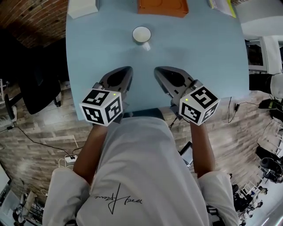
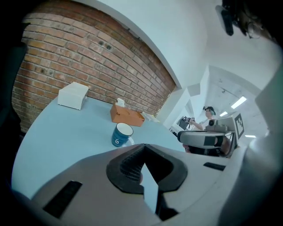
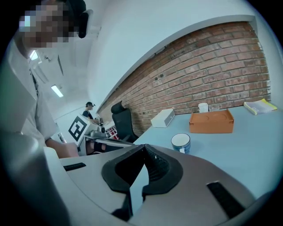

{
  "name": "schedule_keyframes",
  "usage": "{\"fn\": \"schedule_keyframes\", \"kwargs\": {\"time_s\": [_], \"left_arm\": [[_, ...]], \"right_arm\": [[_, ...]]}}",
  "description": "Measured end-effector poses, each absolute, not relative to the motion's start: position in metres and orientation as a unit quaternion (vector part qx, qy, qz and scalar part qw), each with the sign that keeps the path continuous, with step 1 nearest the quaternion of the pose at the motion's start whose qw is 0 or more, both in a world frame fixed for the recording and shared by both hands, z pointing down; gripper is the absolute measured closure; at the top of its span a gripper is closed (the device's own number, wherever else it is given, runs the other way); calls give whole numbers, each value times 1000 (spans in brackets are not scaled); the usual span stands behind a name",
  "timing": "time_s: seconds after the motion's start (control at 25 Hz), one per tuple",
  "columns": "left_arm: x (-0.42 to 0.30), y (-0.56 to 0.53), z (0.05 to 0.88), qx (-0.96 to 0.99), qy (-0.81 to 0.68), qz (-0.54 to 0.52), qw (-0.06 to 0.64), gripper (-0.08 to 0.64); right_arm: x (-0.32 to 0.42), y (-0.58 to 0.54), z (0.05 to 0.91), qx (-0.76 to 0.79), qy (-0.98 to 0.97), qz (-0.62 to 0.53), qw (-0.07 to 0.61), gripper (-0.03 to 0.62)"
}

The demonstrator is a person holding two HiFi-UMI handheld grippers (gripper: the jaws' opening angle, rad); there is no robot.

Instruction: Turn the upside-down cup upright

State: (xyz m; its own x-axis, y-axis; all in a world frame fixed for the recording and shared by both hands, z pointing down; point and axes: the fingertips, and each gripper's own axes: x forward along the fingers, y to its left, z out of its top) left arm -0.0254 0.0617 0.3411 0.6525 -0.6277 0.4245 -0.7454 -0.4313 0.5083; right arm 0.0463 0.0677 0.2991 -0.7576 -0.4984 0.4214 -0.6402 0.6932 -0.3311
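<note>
Head view shows my left gripper (image 1: 128, 70) and my right gripper (image 1: 159, 70) side by side over the near edge of the blue table (image 1: 97, 48), with a small gap between them. Both point at the far edge. In the left gripper view its jaws are pressed together with nothing in them. The right gripper view shows the same for the other one. The cup (image 1: 141, 34) stands on the table past the middle, nearer the far edge, well apart from both grippers. It is blue outside and white inside. Its open mouth faces up and its handle points back at me. An orange box (image 1: 162, 7) sits at the far edge, behind the cup. A white box (image 1: 83, 7) sits at the far left corner and a yellow book (image 1: 221, 5) at the far right corner.
</note>
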Motion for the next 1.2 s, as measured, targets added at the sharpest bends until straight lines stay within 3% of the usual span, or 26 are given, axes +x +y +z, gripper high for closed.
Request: {"fn": "schedule_keyframes", "kwargs": {"time_s": [0.92, 1.2], "left_arm": [[-65, 174, 271, 872, -385, 45, 297, 552], [-53, 173, 262, 874, -384, 47, 292, 551]], "right_arm": [[18, 193, 255, 397, -891, 210, 68, 572], [27, 206, 254, 410, -884, 207, 89, 572]]}}
